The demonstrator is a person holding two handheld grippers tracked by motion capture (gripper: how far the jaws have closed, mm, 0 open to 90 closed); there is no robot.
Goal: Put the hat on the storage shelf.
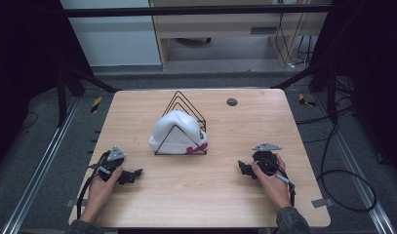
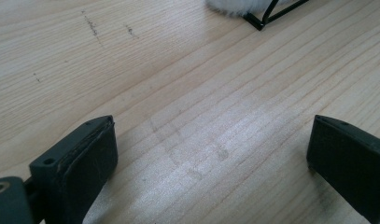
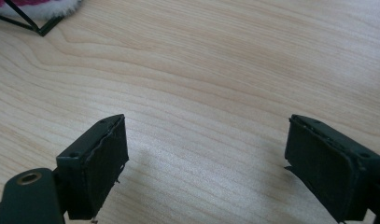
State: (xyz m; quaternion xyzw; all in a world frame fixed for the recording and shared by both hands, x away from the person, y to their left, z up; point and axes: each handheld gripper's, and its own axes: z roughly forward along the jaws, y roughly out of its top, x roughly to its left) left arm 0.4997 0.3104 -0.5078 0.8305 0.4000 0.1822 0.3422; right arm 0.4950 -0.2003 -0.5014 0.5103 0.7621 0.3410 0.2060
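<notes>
Between both tools | white hat (image 1: 177,129) in wire rack (image 1: 186,105) | apart

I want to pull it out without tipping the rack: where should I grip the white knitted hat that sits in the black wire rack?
Probably grip the thick folded brim of the white knitted hat at its left end, which bulges out past the black wire rack. Come in low from the left with the open left gripper; the wire triangles cover the hat's front.
</notes>
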